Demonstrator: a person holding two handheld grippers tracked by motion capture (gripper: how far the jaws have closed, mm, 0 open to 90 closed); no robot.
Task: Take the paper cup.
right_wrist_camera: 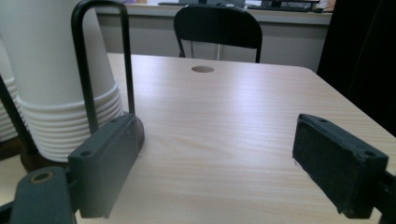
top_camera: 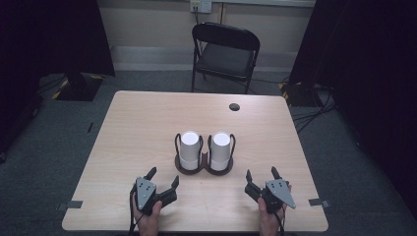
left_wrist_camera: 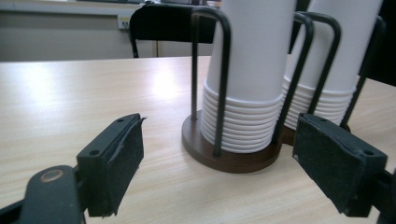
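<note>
From the high view, two tall stacks of white paper cups stand side by side in a dark wooden double holder with black wire hoops (top_camera: 204, 167), about midway across the pale wooden counter (top_camera: 137, 128) and toward its near edge. The left stack of white paper cups (top_camera: 189, 147) and the right stack of white paper cups (top_camera: 221, 148) stand upright and apart, each inside its own hoops. The left tool (top_camera: 163, 178) sits by the near edge, left of the holder, jaws spread and empty; the right tool (top_camera: 260, 175) sits right of the holder, also spread and empty. A black folding chair (top_camera: 225, 54) stands beyond the far edge.

In the left gripper view, the left tool (left_wrist_camera: 217, 154) looks straight at the left stack (left_wrist_camera: 252, 60), which lies between its open jaws but farther off. The rolled rims nest tightly at the bottom. Paper cups like these are probably light, thin-walled and easily crushed, and nested ones tend to cling, so a gentle pinch on the top cup's wall, above the wire hoops, seems the best hold. The wires block a low grasp.

In the right gripper view, the right tool (right_wrist_camera: 215, 163) is spread wide over bare counter, with the right stack (right_wrist_camera: 56, 70) off beside one jaw, not between them. A round hole in the counter (right_wrist_camera: 202, 69) lies toward the far edge.
</note>
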